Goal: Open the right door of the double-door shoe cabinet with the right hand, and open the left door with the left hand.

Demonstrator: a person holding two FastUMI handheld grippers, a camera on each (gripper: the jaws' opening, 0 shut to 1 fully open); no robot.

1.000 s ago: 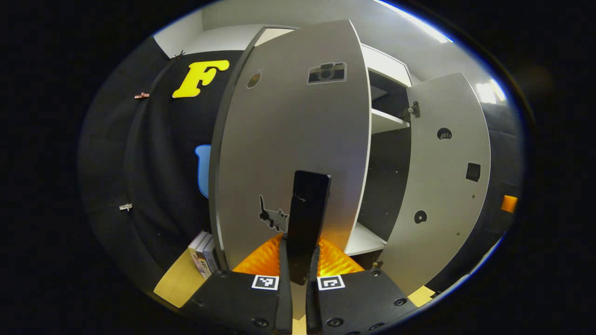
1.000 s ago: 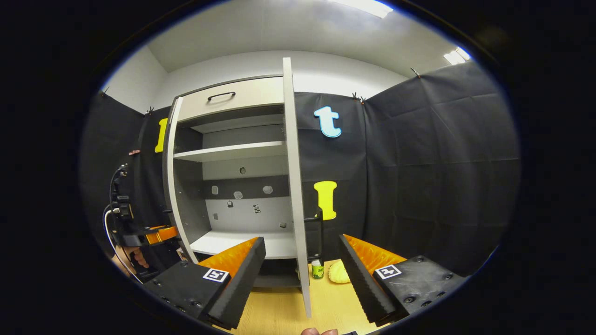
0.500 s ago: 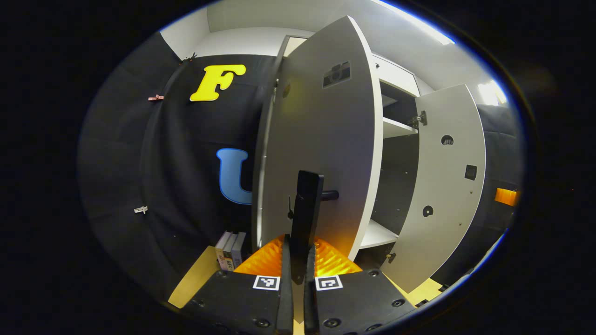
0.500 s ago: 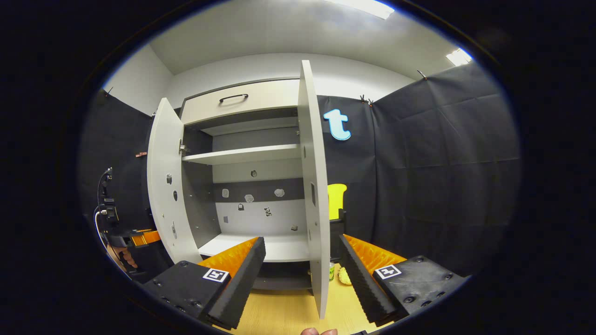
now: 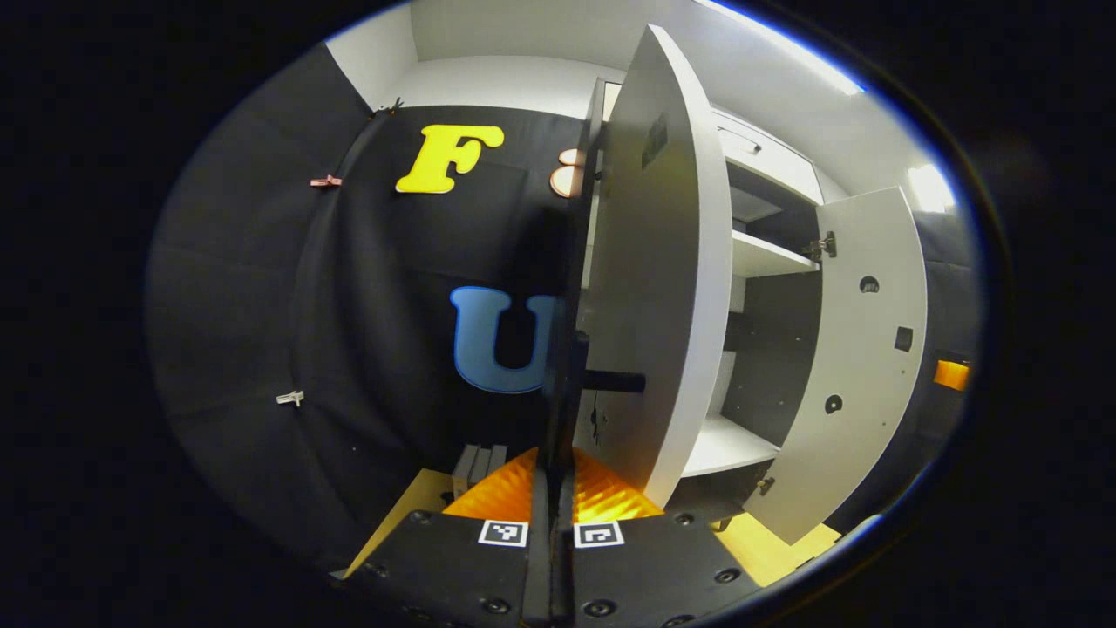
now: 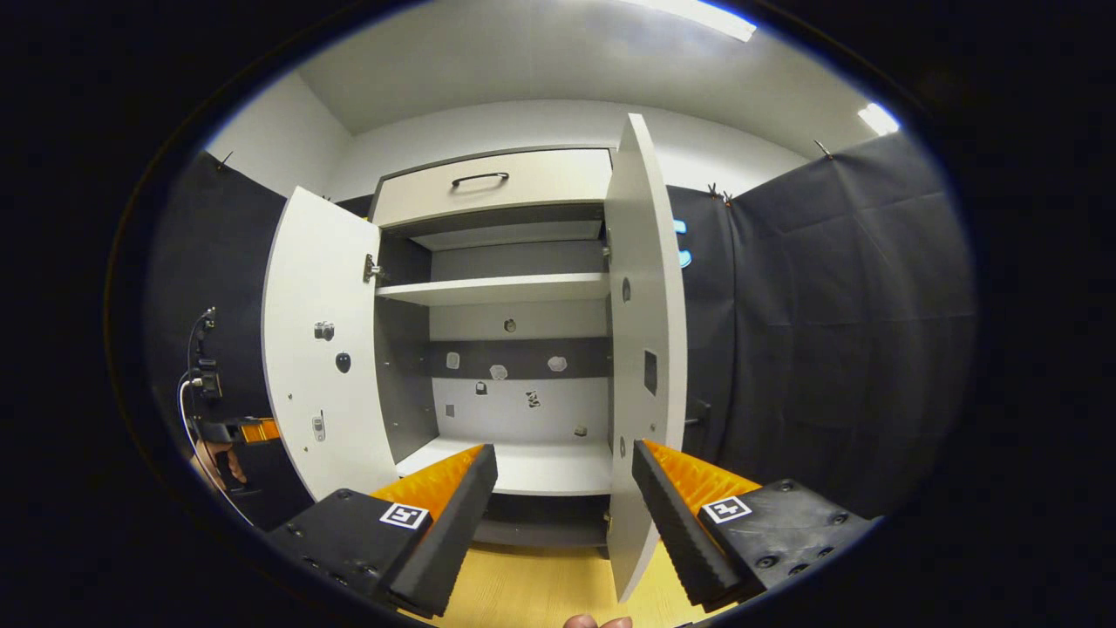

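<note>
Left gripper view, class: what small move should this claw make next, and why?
Probably open the left claw and let go: it is shut on the black bar handle, and the pale grey left door and pale grey right door already stand wide open.

Staged recording booth, not a home: black cloth walls (image 6: 837, 331) clipped around a pale grey double-door shoe cabinet (image 6: 493, 179) (shelves bare), light wooden floor (image 6: 540, 589), white ceiling strip lights (image 6: 697, 16).

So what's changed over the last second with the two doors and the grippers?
The left door swung further open, pulled by the left gripper, which stays shut on the door handle. The right door was already open; the right gripper stays open, holding nothing. The shelves are unchanged.
</note>
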